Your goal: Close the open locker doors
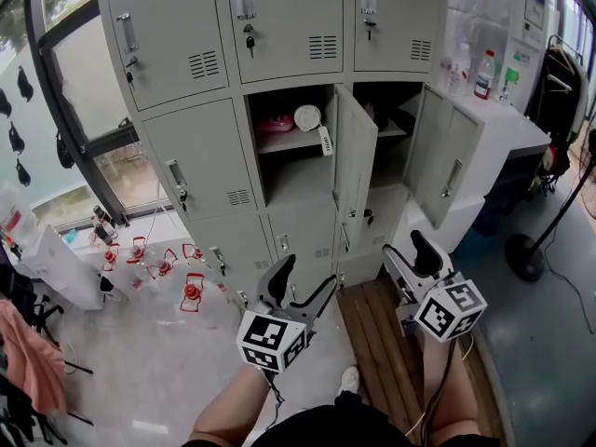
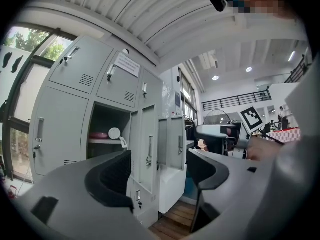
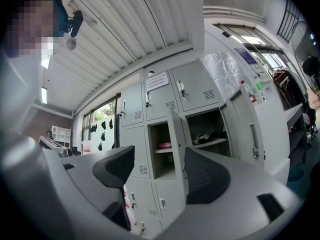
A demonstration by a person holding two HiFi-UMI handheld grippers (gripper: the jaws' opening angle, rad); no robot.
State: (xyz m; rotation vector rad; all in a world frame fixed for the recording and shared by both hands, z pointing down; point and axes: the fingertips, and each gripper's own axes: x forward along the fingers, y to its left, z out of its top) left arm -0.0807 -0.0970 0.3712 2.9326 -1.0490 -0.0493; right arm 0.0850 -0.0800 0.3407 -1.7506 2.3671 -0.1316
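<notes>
1. Head view: the grey metal locker bank [image 1: 200,156] filled the upper half of the frame. Its two open locker doors stood at upper centre. The centre door [image 1: 356,156] swung out nearly edge-on beside a compartment holding a pink bowl [image 1: 277,124]. The right door [image 1: 447,161] hung wide beside a dark compartment. The left tool [image 1: 307,273] and right tool [image 1: 407,252] sat at lower centre, well apart from both doors.
2. Left gripper view: the left tool's jaws stood wide apart with nothing between them. Both open doors showed through the gap at centre frame.
3. Right gripper view: the right tool's jaws were likewise spread wide and gripped nothing. The centre door's edge showed in the gap, with the right door at centre right.
</notes>
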